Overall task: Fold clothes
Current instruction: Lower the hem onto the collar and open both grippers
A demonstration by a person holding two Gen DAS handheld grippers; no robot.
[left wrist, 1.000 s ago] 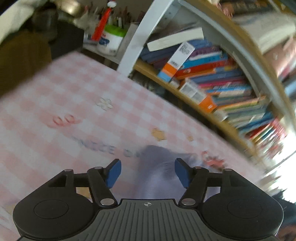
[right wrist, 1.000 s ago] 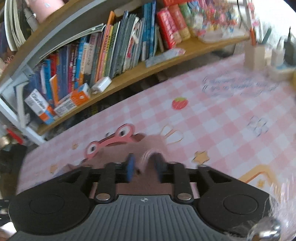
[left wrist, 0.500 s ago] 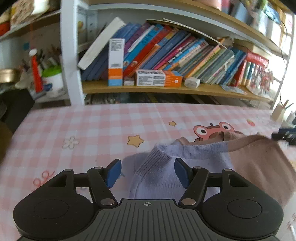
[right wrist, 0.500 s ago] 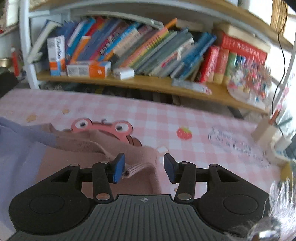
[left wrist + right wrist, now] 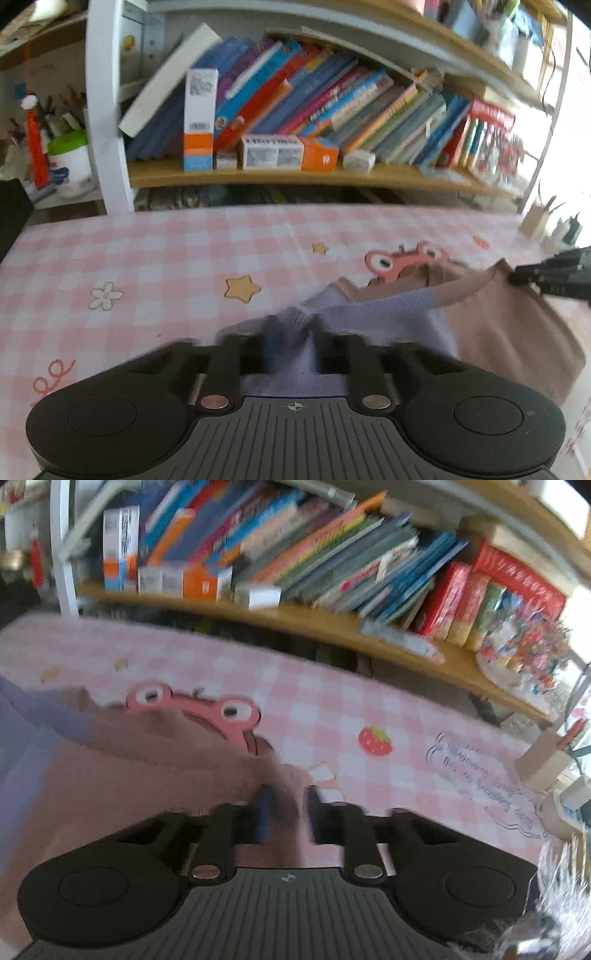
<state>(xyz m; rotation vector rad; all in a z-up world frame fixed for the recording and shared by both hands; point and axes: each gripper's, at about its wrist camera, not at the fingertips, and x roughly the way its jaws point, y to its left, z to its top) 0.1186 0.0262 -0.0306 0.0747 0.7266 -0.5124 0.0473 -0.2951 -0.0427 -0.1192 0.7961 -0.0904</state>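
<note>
The knitted sweater, half lilac and half dusty pink-brown (image 5: 436, 325), lies on the near right part of the bench (image 5: 155, 266), which is covered by a pink-and-white checked cloth printed with stars, flowers and a pink frog figure (image 5: 192, 705). The sweater's far edge partly covers that frog. In the left wrist view the left tool (image 5: 291, 343), black with blue pads, has its fingers drawn close together with the lilac shoulder of the sweater bunched between them; the picture is blurred there, but the knit sits pinched in the narrow gap. From that point the ribbed neckline stretches to the right toward the other black tool, whose tip shows at the right edge touching the pink-brown corner. In the right wrist view the right tool (image 5: 286, 808) has its fingers close together on a fold of the pink-brown knit, again blurred. Right of it a printed strawberry (image 5: 375, 740) lies on bare cloth. At the far side of the bench stands a wooden bookshelf (image 5: 295, 177) filled with slanting colourful books and small orange-and-white cardboard boxes (image 5: 288, 151).
</note>
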